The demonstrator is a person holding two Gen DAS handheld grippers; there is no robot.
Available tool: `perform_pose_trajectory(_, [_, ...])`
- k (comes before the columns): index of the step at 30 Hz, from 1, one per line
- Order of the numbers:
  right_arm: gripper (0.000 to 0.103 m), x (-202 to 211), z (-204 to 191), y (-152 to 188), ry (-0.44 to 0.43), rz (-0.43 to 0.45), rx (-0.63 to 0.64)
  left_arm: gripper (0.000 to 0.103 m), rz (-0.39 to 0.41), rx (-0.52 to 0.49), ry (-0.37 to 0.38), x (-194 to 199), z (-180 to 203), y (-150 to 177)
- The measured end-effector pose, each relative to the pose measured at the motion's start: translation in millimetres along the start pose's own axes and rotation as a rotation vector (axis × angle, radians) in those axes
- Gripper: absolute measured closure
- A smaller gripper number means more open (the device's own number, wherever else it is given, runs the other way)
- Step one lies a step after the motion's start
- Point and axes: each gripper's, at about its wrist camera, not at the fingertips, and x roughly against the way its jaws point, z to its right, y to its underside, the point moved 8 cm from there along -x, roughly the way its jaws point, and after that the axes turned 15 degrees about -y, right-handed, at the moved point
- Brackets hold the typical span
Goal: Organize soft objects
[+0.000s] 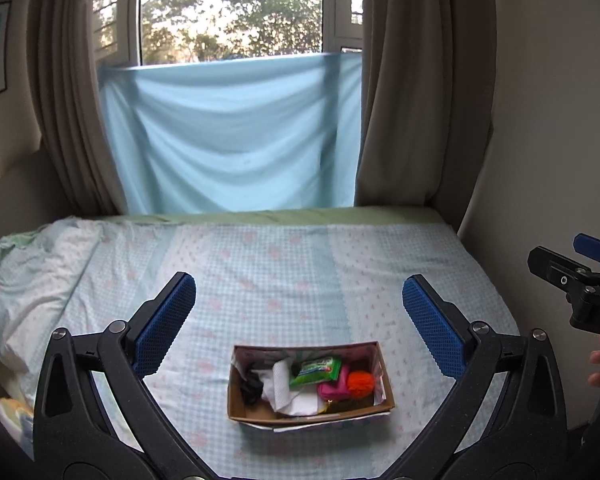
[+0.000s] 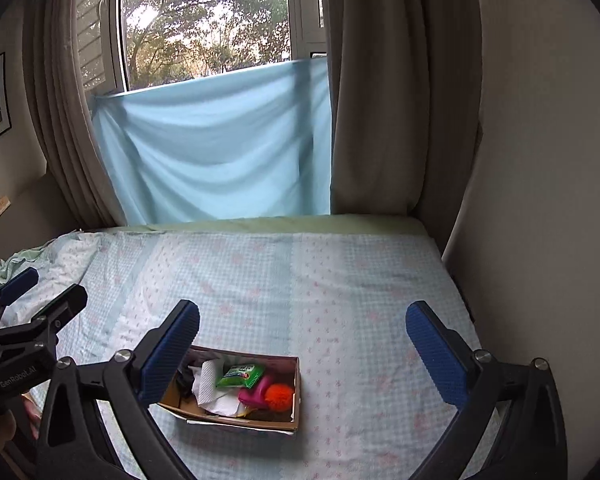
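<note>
While spread, left tool point(image 1: 299, 322) overhangs box point(image 1: 374, 388) (filled).

From my seat I see a brown cardboard box point(image 1: 310, 408), matt with raw edges, on a pale blue checked cotton bedsheet point(image 1: 284, 272) that looks soft and slightly crumpled. Inside lie a glossy green plastic packet point(image 1: 315, 369), white embossed paper towel point(image 1: 286, 390), a fuzzy orange pompom point(image 1: 360, 384) and a smooth pink plastic piece point(image 1: 332, 390). My left gripper point(image 1: 299, 298) has matt black plastic arms with dimpled blue rubber pads point(image 1: 168, 322) and shiny metal rivets; the right gripper point(image 2: 302, 326) looks the same.
</note>
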Motion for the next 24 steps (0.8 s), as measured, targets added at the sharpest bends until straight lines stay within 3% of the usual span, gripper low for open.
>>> perform_pose_trajectory(5, [0.000, 19.9, 4.2, 4.0, 0.038, 0.051, 0.031, 0.000, 0.075, 0.011, -0.011, 29.7, 5.8, -7.5])
perform_pose_trajectory(24, [0.000, 37.1, 12.1, 3.7, 0.044, 0.106, 0.035, 0.000, 0.095, 0.011, -0.021, 47.6, 15.6, 7.1])
